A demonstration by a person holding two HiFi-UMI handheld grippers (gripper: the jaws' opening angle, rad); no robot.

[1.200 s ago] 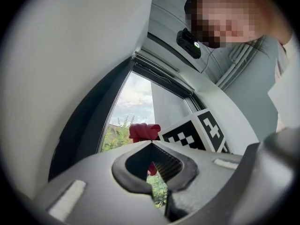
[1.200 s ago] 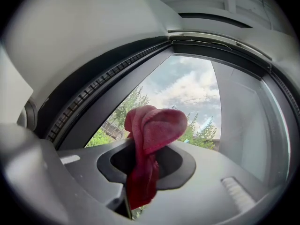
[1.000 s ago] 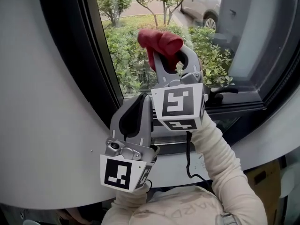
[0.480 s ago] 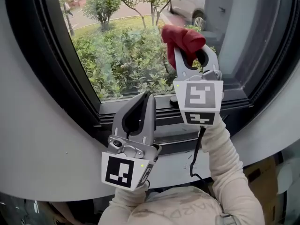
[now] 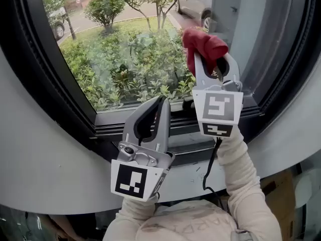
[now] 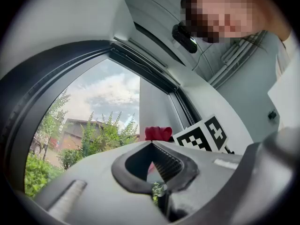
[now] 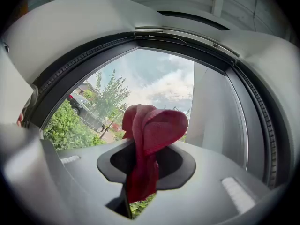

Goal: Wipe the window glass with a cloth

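A red cloth [image 5: 203,45] is bunched against the window glass [image 5: 125,49] near its right side, beside a grey upright panel. My right gripper [image 5: 213,59] is shut on the cloth, which hides the tips. In the right gripper view the red cloth [image 7: 151,134] is pinched between the jaws of my right gripper [image 7: 146,158] and bulges above them. My left gripper [image 5: 158,104] is shut on nothing, lower and to the left, pointing at the black sill. From the left gripper [image 6: 151,146] view, the cloth [image 6: 158,133] shows past the tips.
A thick black curved frame [image 5: 55,84] rings the glass inside a white wall [image 5: 45,164]. The grey upright panel [image 5: 235,29] borders the pane on the right. A black sill [image 5: 180,129] runs below. Shrubs and parked cars lie outside. A cardboard box [image 5: 286,195] sits at the lower right.
My right gripper has carried the red cloth to the right across the glass, toward the grey upright panel. The left gripper has stayed low near the sill, still shut.
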